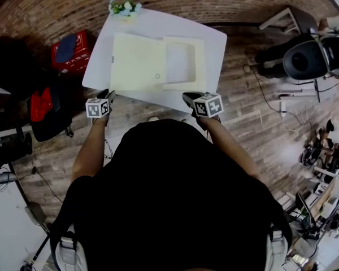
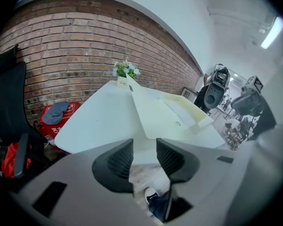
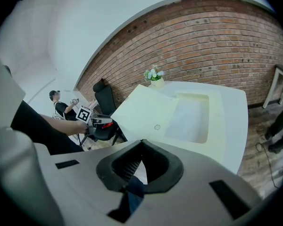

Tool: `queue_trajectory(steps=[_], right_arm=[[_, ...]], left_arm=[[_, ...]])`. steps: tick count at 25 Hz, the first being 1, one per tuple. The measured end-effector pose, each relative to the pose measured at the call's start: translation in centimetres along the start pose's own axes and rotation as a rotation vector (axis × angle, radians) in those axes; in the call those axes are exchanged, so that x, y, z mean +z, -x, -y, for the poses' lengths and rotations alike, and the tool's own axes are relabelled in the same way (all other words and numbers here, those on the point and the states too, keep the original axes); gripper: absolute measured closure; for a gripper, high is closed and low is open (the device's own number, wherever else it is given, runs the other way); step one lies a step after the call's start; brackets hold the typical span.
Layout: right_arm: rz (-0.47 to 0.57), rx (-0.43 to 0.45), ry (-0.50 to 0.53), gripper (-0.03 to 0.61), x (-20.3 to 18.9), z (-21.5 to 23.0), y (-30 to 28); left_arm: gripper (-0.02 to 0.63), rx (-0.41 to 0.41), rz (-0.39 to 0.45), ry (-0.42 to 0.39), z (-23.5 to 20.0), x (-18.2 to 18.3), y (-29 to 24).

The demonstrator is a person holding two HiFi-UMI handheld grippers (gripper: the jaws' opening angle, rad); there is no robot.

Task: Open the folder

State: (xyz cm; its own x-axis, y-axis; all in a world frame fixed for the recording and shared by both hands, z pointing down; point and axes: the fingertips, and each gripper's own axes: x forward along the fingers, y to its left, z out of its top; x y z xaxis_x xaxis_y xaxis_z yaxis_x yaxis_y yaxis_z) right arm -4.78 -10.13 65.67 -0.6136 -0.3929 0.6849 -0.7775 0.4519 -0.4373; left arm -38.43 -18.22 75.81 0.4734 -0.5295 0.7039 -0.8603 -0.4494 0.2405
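honestly, that pale yellow flat plastic folder (image 1: 138, 61) looks light, bendy and slick, so pinch its thin near edge; your left gripper (image 2: 145, 147) stands apart, right gripper (image 3: 140, 150) pressed together, both empty.

right tool (image 3: 141, 144): jaws are pressing together at their tips | pale yellow flat folder (image 3: 166, 116): is lying on white surface (image 3: 232, 121), beyond the jaws

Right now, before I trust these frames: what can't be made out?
- Small label by the folder's far corner: print too small to read, left gripper view.
- Table legs: hidden under its top, every view.
- Red bag print: too small, partly under a blue cloth, head view.
- Floor at the person's feet: hidden by the torso, head view.
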Motion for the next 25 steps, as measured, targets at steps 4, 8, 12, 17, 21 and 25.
queue_trajectory(steps=[4, 8, 12, 17, 21, 25], right_arm=[[0.000, 0.012, 0.002, 0.554, 0.1, 0.0, 0.1], [0.000, 0.023, 0.007, 0.555, 0.3, 0.0, 0.1], [0.000, 0.031, 0.016, 0.555, 0.4, 0.2, 0.3], [-0.004, 0.037, 0.022, 0.555, 0.4, 0.6, 0.4], [-0.006, 0.042, 0.036, 0.554, 0.8, 0.6, 0.4], [-0.010, 0.049, 0.054, 0.555, 1.1, 0.5, 0.5]], left_arm=[[0.454, 0.001, 0.026, -0.036, 0.9, 1.4, 0.9], [0.451, -0.009, 0.041, -0.056, 1.4, 2.2, 1.1], [0.451, -0.003, 0.040, -0.067, 2.0, 2.5, 1.5], [0.451, 0.003, 0.044, -0.071, 2.2, 2.6, 2.2], [0.453, 0.010, 0.074, -0.074, 2.4, 3.3, 3.1], [0.478, 0.016, 0.115, -0.082, 2.9, 4.5, 4.0]])
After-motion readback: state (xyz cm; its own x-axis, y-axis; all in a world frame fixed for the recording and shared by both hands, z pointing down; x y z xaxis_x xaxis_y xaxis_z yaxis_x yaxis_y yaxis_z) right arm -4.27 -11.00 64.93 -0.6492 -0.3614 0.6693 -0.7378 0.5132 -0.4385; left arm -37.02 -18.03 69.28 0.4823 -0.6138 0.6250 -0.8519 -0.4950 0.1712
